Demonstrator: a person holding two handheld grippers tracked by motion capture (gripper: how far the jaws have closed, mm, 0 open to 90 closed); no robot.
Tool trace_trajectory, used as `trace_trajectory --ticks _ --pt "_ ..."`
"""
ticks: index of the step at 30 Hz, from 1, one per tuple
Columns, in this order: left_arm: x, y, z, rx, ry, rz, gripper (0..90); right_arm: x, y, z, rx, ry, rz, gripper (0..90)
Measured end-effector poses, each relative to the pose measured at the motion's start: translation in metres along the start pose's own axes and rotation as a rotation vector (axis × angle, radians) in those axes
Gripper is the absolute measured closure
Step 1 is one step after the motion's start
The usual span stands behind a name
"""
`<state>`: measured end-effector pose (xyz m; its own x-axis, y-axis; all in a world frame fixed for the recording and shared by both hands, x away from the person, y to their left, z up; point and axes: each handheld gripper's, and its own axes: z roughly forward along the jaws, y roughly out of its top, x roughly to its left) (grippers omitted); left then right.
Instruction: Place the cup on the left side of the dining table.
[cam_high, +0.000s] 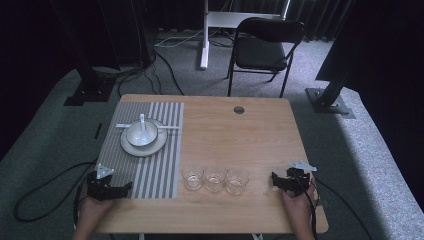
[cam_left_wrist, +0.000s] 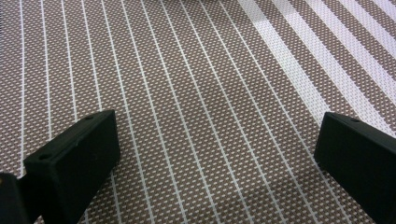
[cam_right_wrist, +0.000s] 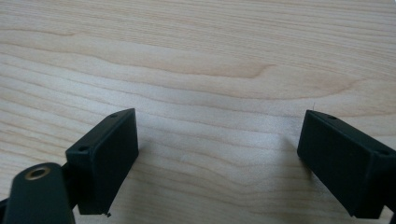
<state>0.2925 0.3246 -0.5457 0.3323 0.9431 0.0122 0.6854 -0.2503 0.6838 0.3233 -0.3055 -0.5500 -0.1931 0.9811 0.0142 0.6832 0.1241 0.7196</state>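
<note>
— How many glasses?
— Three, in a row near the front edge: one (cam_high: 192, 179), a second (cam_high: 214, 180), a third (cam_high: 237, 181).
— Plates?
— One plate (cam_high: 131, 148), with one bowl (cam_high: 141, 134) on it.
— Anything in the bowl?
— One spoon (cam_high: 142, 120). There is also a pale bar (cam_high: 170, 128) poking out beside the bowl; I cannot tell what it is, so I count it as one unknown item.
— Mats?
— One striped mat (cam_high: 160, 170).
— Tables and chairs?
— One table (cam_high: 240, 145), one chair (cam_high: 265, 47) behind it.
— Grippers?
— Two: a left gripper (cam_high: 129, 187) and a right gripper (cam_high: 274, 178), each with two jaws spread wide.
— Hands?
— Two, one per gripper.
</note>
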Motion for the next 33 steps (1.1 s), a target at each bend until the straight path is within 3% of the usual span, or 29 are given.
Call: trace_trajectory --ticks 8,19,33 --pt "0.005 0.0 -0.002 0.012 -0.043 0.042 0.5 0.0 0.0 0.0 0.0 0.0 -0.002 11.9" --pt "0.005 0.0 -0.003 0.016 -0.053 0.058 0.5 0.0 0.0 0.0 0.0 0.0 -0.001 11.9" --pt "-0.018 0.009 -0.01 -0.008 -0.152 0.146 0.6 0.0 0.0 0.0 0.0 0.0 -0.001 11.9"
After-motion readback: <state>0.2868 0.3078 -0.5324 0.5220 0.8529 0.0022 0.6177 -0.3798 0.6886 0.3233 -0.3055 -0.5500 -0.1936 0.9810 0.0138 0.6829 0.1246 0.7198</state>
